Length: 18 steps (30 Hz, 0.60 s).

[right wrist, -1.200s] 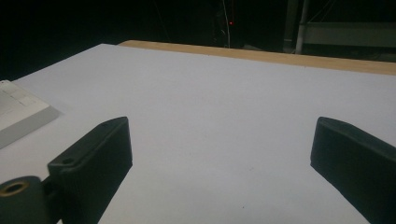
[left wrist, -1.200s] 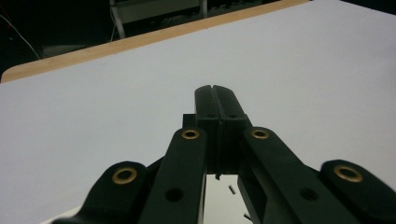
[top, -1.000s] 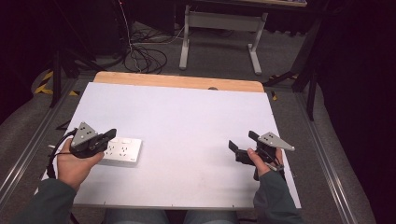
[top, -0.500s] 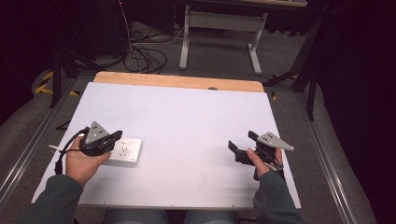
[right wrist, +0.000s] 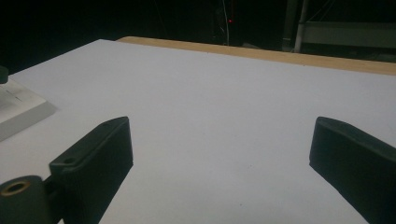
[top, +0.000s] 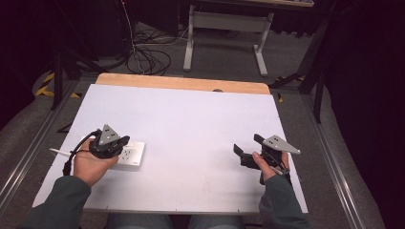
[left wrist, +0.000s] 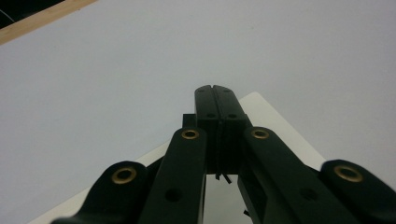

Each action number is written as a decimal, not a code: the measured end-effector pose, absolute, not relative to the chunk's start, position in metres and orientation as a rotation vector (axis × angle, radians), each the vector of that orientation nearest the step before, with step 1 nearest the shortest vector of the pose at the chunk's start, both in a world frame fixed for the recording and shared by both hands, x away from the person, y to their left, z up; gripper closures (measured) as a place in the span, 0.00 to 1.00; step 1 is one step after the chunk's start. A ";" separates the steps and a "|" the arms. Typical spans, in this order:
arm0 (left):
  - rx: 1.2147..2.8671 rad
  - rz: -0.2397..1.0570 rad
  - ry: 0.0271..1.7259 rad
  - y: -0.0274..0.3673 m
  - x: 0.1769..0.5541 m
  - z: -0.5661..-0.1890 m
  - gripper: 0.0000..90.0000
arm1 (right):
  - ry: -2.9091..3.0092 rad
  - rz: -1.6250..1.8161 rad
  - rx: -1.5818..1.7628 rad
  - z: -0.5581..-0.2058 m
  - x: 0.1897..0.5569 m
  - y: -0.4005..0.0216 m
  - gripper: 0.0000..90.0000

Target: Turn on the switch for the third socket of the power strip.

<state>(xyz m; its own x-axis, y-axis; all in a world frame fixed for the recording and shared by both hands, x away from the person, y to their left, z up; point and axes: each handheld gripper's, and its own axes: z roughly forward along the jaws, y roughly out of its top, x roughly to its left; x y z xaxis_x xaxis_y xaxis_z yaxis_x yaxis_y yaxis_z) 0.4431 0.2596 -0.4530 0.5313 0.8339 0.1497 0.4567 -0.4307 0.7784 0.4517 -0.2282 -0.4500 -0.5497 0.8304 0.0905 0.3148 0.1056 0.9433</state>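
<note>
One white outlet block (top: pixel 130 154) lies flat near the left front of the white table (top: pixel 191 124), its long axis running left to right. Just over its left end hovers the left gripper (top: pixel 122 142), jaws pressed together on nothing. Well apart, the right gripper (top: pixel 242 151) stands wide open.

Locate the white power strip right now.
High view: the power strip lies flat at the table's left side, directly under the closed left tongs, far from the right tongs.

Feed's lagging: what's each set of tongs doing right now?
Left tongs: shut, empty, over the white power strip.
Right tongs: open, empty, above the table.
</note>
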 end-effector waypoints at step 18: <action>2.151 0.654 1.029 0.254 0.448 -0.458 1.00 | 1.924 1.447 1.114 -0.450 0.452 -0.228 0.07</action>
